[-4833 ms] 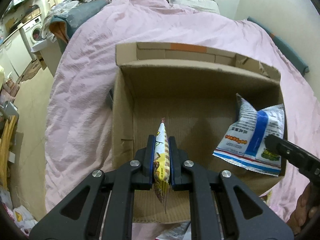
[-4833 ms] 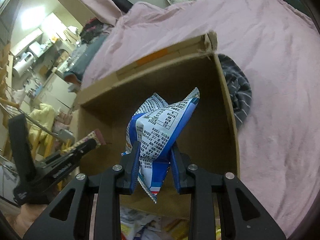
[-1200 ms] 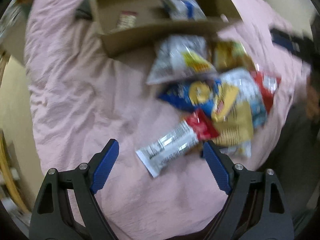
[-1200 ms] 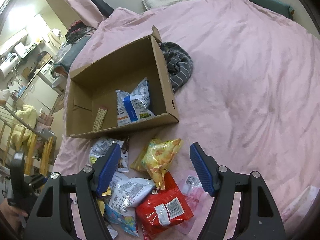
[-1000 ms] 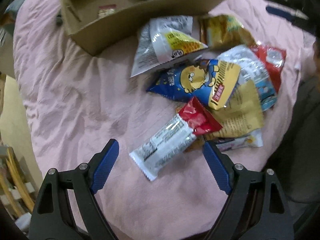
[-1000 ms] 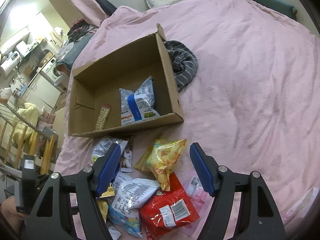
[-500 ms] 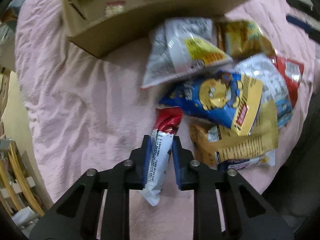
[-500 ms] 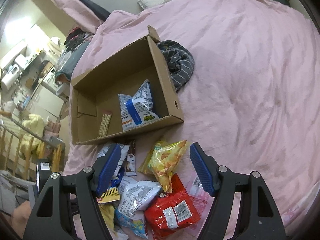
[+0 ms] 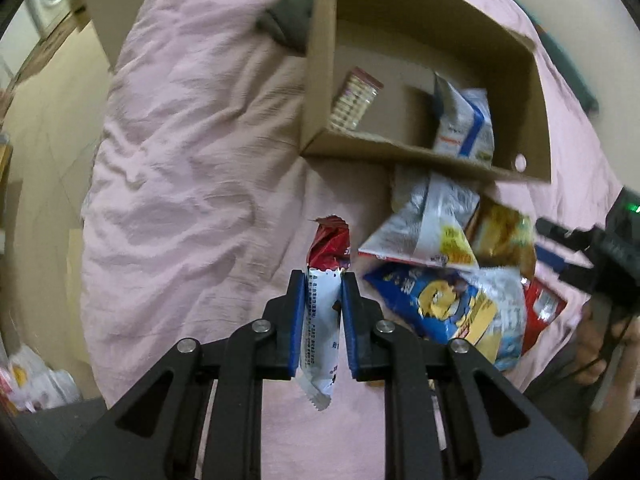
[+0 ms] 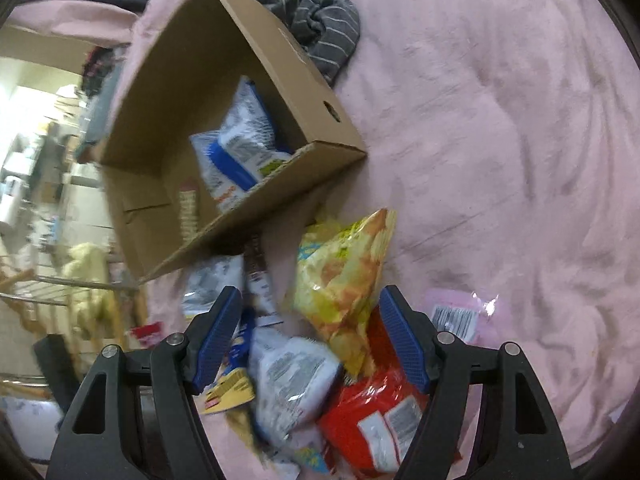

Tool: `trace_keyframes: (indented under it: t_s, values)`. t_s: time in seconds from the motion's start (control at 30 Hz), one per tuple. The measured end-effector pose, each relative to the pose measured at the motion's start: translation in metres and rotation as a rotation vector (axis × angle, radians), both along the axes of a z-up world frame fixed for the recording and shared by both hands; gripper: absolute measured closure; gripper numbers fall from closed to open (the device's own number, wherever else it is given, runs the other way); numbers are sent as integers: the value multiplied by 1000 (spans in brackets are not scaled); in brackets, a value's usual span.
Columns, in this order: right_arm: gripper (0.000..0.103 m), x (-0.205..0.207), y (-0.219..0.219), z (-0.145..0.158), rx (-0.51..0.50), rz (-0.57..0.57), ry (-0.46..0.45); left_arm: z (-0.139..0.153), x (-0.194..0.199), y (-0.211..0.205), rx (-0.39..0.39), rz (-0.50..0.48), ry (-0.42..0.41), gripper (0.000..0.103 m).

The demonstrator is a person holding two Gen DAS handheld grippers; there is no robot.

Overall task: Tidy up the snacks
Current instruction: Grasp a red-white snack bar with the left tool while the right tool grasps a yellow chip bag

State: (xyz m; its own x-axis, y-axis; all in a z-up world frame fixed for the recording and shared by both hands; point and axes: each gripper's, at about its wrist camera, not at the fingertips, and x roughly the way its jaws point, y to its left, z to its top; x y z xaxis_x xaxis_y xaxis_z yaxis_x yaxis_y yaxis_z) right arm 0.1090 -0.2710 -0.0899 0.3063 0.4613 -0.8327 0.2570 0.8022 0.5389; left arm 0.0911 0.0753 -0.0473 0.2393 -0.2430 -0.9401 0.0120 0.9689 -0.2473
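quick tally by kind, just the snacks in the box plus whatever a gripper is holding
blue and white bag, in the cardboard box: 1
biscuit pack, in the box: 1
red and white bar, left gripper jaws just closed on it: 1
total: 3

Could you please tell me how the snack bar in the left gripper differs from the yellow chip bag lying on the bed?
The snack bar is slim, white with a red end; the yellow chip bag is wide and puffy. The bar is clamped in the left gripper, off the pile; the chip bag lies loose between the open right gripper fingers, ungripped. Both are outside the cardboard box.
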Motion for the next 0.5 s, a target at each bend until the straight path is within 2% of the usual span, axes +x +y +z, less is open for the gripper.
trace_keyframes:
  t_s: [0.07, 0.17, 0.43, 0.5]
  values:
    - [29, 3, 2, -5, -33, -20, 26, 1, -2, -3, 4, 16, -9, 88]
    - [29, 7, 5, -15, 3, -21, 71, 1, -1, -5, 41, 34, -47, 88]
    - [31, 15, 14, -33, -76, 19, 126, -1, 2, -16, 79, 37, -73, 88]
    - [53, 16, 18, -31, -103, 45, 113, 0, 2, -18, 70, 35, -82, 88]
